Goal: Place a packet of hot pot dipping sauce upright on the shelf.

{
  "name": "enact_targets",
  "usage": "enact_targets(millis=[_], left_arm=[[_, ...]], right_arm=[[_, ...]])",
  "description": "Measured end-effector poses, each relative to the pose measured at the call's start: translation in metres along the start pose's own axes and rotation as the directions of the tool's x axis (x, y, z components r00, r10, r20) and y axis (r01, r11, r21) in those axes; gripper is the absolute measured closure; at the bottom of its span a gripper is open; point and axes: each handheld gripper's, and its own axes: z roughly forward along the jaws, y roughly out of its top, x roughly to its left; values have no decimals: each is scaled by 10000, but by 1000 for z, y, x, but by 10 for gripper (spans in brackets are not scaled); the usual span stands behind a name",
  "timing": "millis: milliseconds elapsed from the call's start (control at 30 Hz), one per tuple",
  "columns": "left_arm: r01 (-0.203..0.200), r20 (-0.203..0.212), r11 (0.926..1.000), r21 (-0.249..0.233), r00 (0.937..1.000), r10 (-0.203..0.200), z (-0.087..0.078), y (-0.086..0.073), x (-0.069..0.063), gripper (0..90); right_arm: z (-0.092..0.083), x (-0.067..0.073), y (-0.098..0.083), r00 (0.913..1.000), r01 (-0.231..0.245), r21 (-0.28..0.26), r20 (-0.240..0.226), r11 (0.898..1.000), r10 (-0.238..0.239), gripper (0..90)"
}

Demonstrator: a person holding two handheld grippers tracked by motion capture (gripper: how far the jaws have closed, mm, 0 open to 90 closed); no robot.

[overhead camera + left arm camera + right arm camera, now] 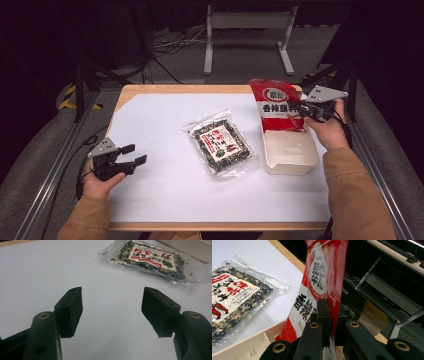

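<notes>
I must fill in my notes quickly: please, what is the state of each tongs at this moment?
Left tongs: open, holding nothing, above the white table sheet.
Right tongs: closed on the red and white plastic snack bag.

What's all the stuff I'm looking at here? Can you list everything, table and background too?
Red snack bag: one, red and white, held upright over the tray.
Clear snack packet: one, dark contents, red-and-white label, flat at mid-table.
Tray: one, cream, right side of the table.
Table: one, white sheet on a wooden top.
Metal stand: one, grey, on the floor behind.
Left tongs: black, open, low at the left.
Right tongs: black, shut on the red snack bag.
</notes>
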Motion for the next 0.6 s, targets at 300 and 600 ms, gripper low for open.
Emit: enact_targets(millis=[300,600], left_arm=[[-24,-17,10000,-29,10000,24,0,0,0,342],[-102,7,9999,-24,9999,102,2,2,0,341]], right_arm=[[-4,5,-15,9987,-324,177,-399,9993,331,860],[-6,6,-26,9935,-1073,391,-336,9935,1086,879]])
